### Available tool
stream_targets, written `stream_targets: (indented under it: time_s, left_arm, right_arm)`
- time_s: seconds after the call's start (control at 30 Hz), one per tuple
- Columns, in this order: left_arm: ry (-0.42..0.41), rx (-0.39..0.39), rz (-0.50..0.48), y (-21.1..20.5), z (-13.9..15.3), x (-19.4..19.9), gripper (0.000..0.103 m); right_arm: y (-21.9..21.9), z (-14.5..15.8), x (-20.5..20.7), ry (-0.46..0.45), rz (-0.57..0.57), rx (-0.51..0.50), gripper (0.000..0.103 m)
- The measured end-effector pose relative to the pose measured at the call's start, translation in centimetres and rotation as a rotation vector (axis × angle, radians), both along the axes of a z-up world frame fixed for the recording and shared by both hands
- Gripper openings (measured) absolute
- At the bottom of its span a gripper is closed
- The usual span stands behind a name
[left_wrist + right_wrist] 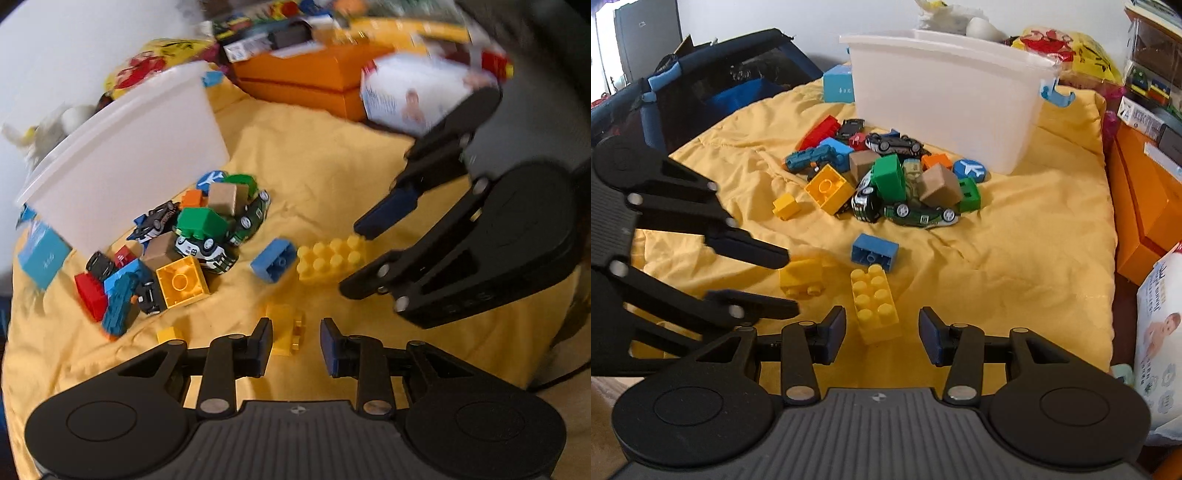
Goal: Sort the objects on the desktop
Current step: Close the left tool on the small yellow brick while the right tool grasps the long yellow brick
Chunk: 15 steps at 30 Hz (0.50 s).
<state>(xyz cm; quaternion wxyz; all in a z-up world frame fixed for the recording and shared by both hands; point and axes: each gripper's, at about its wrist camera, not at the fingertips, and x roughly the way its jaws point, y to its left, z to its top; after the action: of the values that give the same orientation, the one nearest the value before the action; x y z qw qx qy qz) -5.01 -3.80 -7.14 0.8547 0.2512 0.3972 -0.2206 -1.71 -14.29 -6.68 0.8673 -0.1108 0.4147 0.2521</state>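
Item: two part-open grippers over loose yellow bricks, neither holding anything.

Right gripper point(882, 328) straddles long yellow brick point(874, 302); left gripper point(295, 345) flanks small yellow brick point(286, 334). Advice: centre pads before closing; white bin point(945, 110) stands beyond.

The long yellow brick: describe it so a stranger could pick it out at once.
Start at the white bin on the yellow cloth and come forward past the pile of toys. A blue brick lies alone; just nearer the camera is the long yellow brick. It alone shows eight studs in two rows, facing up.
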Motion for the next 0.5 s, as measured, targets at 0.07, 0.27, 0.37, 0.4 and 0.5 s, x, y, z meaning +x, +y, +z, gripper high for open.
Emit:
stream_targets:
  time_s: [0.07,0.27,0.37,0.4,0.5]
  left_arm:
    - [-0.025,0.044,-0.021,0.0,-0.4,0.2,0.032]
    - [0.063,-0.072,0.069,2.5,0.0,1.6,0.018]
    - [0.097,-0.159,0.141,3.5,0.2,1.7,0.018]
    - [0.117,-0.192,0.168,3.9,0.1,1.8,0.018]
    - [0.172,-0.284,0.223,4.6,0.1,2.1,0.017]
  right_arm:
    - [0.1,-0.2,-0.1,-0.002,-0.002,-0.001,0.046]
    - [0.5,-0.3,0.1,-0.014,-0.014,0.003,0.037]
    - [0.7,-0.7,0.7,0.005,-0.029,0.001,0.032]
    - [0.8,-1.0,0.9,0.018,-0.032,-0.001,0.031]
    - [0.9,-1.1,0.7,0.003,-0.02,-0.006,0.03]
